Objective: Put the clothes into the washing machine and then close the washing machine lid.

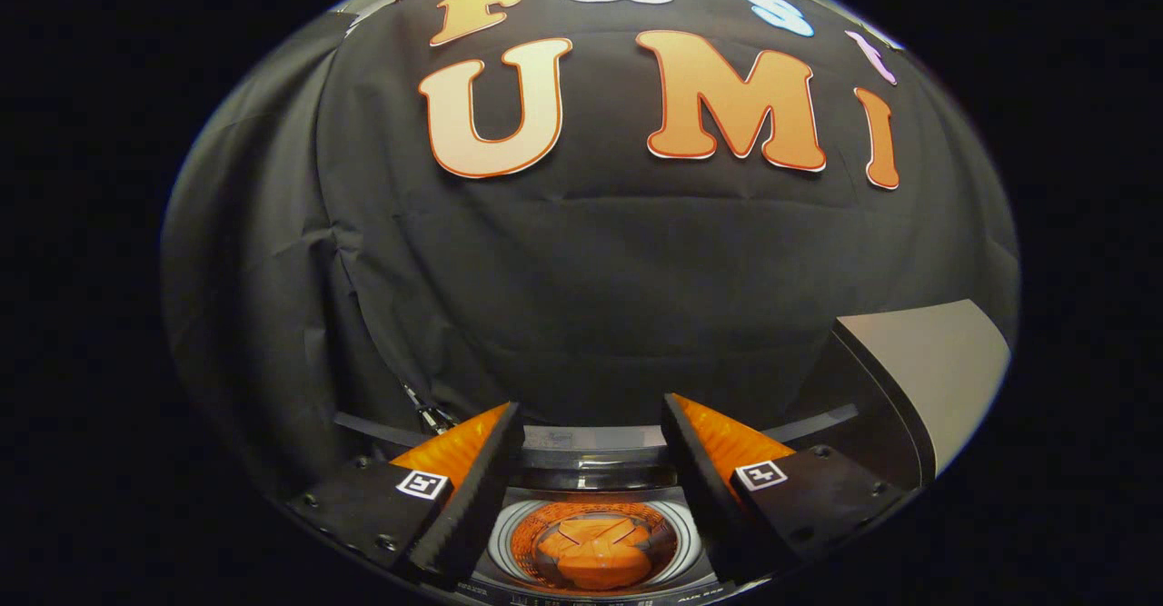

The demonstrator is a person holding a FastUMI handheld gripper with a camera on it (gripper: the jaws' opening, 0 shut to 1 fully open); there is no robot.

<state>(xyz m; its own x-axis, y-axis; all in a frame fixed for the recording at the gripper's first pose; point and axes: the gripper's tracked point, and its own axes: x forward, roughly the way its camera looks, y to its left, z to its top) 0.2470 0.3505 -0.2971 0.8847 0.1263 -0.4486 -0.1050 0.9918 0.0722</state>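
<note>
Gripper view, washing machine (pixel 595 547) between spread fingers (pixel 472 488)

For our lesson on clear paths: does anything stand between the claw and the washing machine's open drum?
Nothing visible does. The claw is open and empty, and the washing machine's drum lies uncovered between its fingers. The lid stands raised off to one side, clear of the opening.

washing machine (pixel 595 497) front cut off below — drum (pixel 595 547) contents partly behind the jaws, unclear
</note>
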